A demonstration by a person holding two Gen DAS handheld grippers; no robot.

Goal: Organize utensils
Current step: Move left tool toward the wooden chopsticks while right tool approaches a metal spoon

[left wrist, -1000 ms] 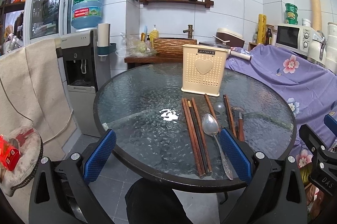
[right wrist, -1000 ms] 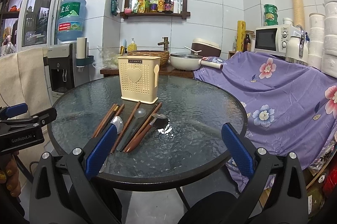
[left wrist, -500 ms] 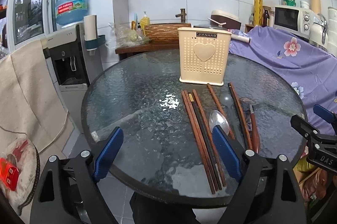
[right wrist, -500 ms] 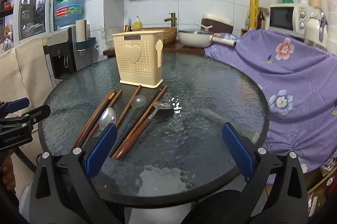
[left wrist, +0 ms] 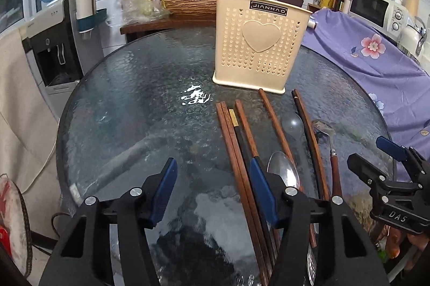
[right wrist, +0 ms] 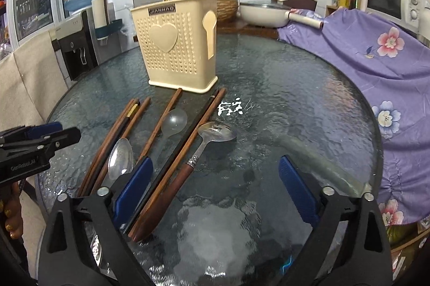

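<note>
A cream perforated utensil holder (left wrist: 259, 50) (right wrist: 178, 49) stands upright on the round glass table (left wrist: 139, 103). In front of it lie several brown chopsticks (left wrist: 236, 151) (right wrist: 118, 130), a steel spoon (left wrist: 283, 170) (right wrist: 121, 155), a clear plastic spoon (left wrist: 293, 124) (right wrist: 173, 120) and a wooden-handled slotted spoon (left wrist: 332, 146) (right wrist: 212, 134). My left gripper (left wrist: 212, 186) is open and empty, low over the table's near edge, just left of the chopsticks. My right gripper (right wrist: 215, 189) is open and empty, just right of the utensils. Each gripper shows at the edge of the other's view.
A purple floral cloth (right wrist: 376, 57) covers furniture right of the table. A water dispenser (left wrist: 56, 43) stands at the left. Behind are a wooden counter with a basket (left wrist: 188, 0), a pan (right wrist: 263, 14), a rice cooker and a microwave (right wrist: 395, 0).
Both grippers have moved forward and lower over the table, closer to the utensils and the holder. Both stay open and empty. The utensils have not moved.
</note>
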